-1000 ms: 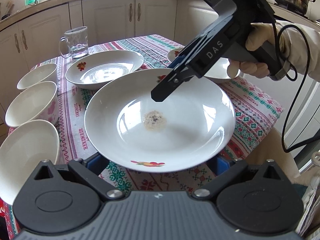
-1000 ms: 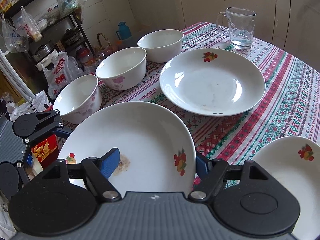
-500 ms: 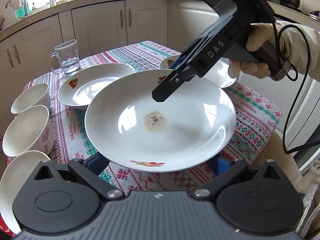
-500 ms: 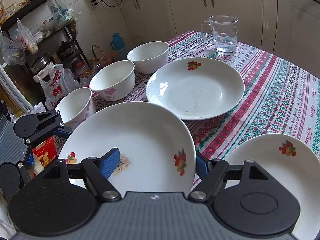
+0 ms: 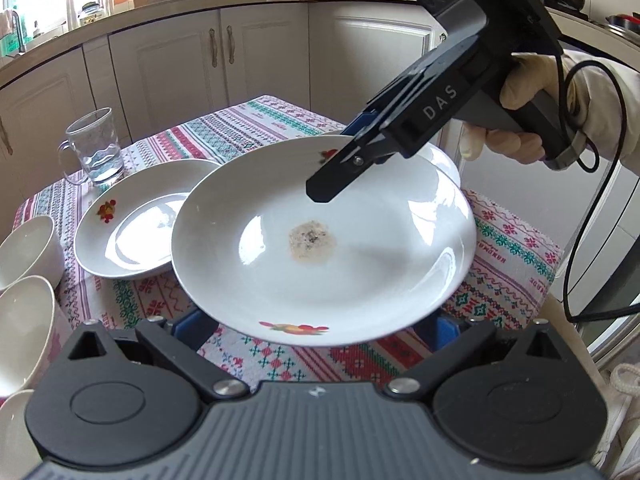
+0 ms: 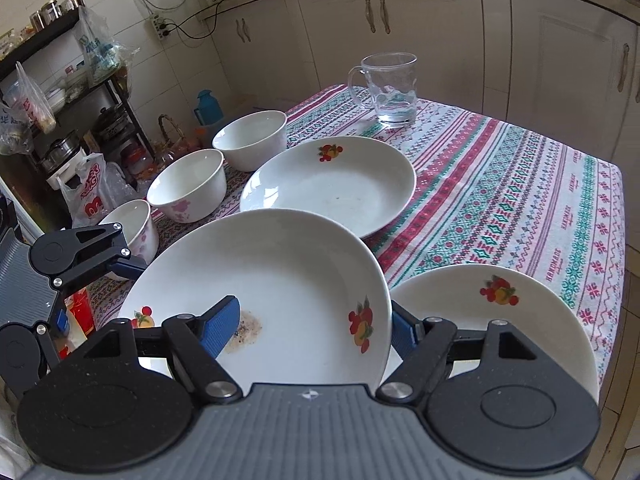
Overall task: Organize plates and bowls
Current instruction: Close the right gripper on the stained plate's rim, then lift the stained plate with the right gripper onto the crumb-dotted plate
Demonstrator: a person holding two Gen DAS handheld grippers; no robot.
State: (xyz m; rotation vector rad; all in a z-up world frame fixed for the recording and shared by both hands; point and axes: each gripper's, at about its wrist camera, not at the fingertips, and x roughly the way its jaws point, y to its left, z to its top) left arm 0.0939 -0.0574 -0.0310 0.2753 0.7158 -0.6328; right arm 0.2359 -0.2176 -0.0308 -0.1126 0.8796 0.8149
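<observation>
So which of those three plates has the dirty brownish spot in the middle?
The lifted plate, held off the table by both tools. The plate by the glass mug shows only faint specks, and the plate near the table's edge looks clean where visible.

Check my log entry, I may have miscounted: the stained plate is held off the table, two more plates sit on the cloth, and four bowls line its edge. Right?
One slip: the right wrist view shows three bowls along the edge, not four. The stained plate is held up, and two plates sit on the cloth.
</observation>
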